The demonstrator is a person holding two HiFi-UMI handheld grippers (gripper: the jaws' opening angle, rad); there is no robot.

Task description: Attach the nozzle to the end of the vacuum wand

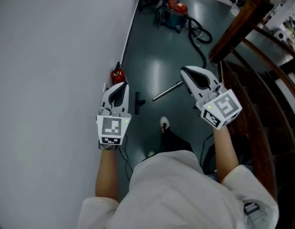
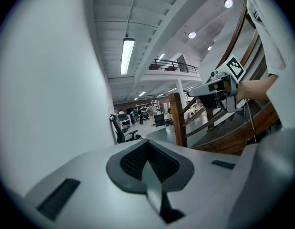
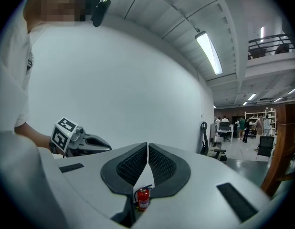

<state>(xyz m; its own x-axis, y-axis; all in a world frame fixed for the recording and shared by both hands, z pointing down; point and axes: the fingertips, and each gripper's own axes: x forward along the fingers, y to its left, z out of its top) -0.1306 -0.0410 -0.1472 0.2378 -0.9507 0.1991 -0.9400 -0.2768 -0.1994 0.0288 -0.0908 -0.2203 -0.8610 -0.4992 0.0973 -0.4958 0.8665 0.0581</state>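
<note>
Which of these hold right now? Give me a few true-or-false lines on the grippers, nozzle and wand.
1. The left gripper and right gripper are both shut and empty. True.
2. The nozzle is fitted on the wand. False: they lie apart on the floor.
3. A fire extinguisher stands by the wall. True.
4. The right gripper holds the wand. False: the wand lies on the floor, untouched.
5. The vacuum sits beyond the wand. True.
</note>
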